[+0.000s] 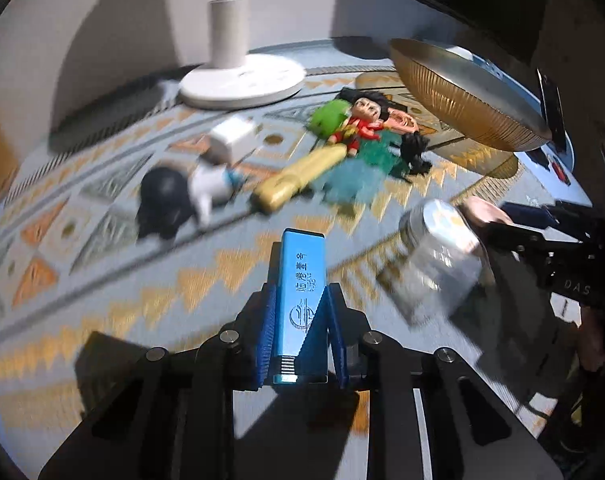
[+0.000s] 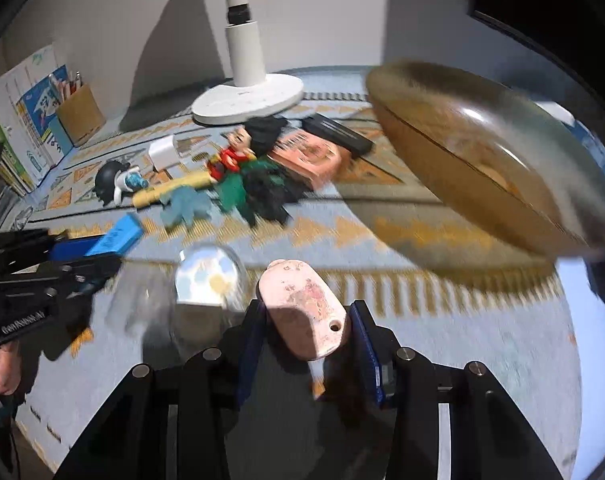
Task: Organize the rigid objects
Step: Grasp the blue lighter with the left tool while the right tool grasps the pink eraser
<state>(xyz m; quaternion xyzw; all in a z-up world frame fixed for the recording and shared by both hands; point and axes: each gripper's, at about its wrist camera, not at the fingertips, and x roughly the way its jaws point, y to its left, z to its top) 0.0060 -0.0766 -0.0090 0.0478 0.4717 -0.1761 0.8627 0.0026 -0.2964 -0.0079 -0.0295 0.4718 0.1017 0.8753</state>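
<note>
Item 1. Left gripper: blue pads clamped on a slim blue stick, held above the patterned table cloth. Printed characters and a round logo run along its face; the characters are not legible to me. The right wrist view shows the same stick only from the side, at the left edge.

Item 2. Right gripper: pads closed on a pink oval tag with a small hole near one end. Its surface print is worn and unreadable. In the left wrist view only the tag's tip shows, behind a clear glass jar.

Item 3. Jar: badly motion-blurred in both views; contents cannot be made out.

Item 4. Ribbed golden bowl: blurred, cut off at the right of the right wrist view.

Item 5. Toy heap at mid-table near a white lamp base: a red-clad figure, green and black pieces, a yellow piece, a white cube; outlines smeared.

Item 6. Right wrist view only: wooden pen holder, books at the left, a person's hand on the left gripper's handle, lettering there too blurred to read.
</note>
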